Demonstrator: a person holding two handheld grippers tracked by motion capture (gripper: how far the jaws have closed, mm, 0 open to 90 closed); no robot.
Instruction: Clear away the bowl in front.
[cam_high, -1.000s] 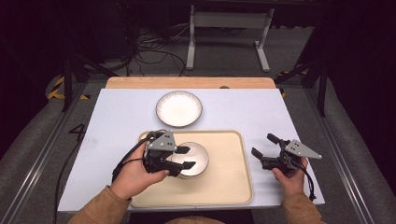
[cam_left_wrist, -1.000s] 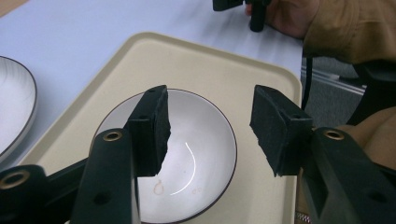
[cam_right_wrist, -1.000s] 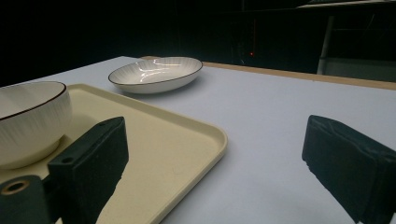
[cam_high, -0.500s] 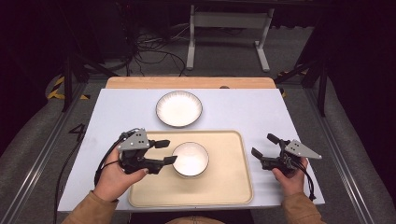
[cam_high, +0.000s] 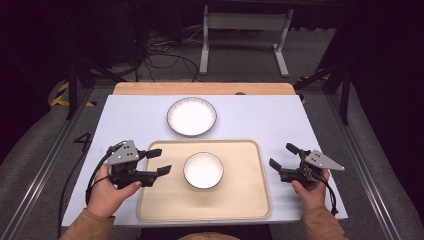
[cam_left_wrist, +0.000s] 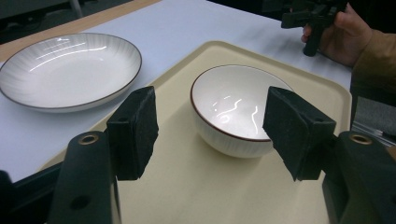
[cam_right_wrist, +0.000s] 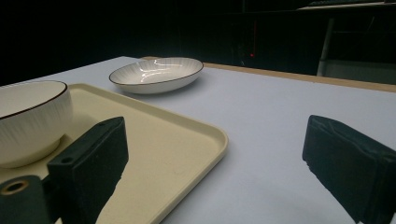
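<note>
A white bowl (cam_high: 203, 170) with a dark rim stands upright in the middle of the beige tray (cam_high: 240, 197). My left gripper (cam_high: 161, 161) hovers over the tray's left edge, a little left of the bowl and apart from it. Its jaws have just been opening and hold nothing. In the left gripper view the bowl (cam_left_wrist: 233, 107) sits beyond the black pads (cam_left_wrist: 135, 130), on the tray (cam_left_wrist: 187, 186). My right gripper (cam_high: 281, 156) rests open just right of the tray, over the bare table. In the right gripper view the bowl (cam_right_wrist: 28, 116) is at the far left.
A wide white plate (cam_high: 191, 116) lies on the pale blue tabletop (cam_high: 130, 120) behind the tray; the same plate (cam_left_wrist: 65, 67) is in the left gripper view. A wooden strip (cam_high: 200, 88) borders the far edge. Cables and a metal stand lie on the floor beyond.
My left gripper has drawn back to the left from the bowl's left rim and its jaws stand wider. The bowl stays put on the tray. The right hand has not moved.
</note>
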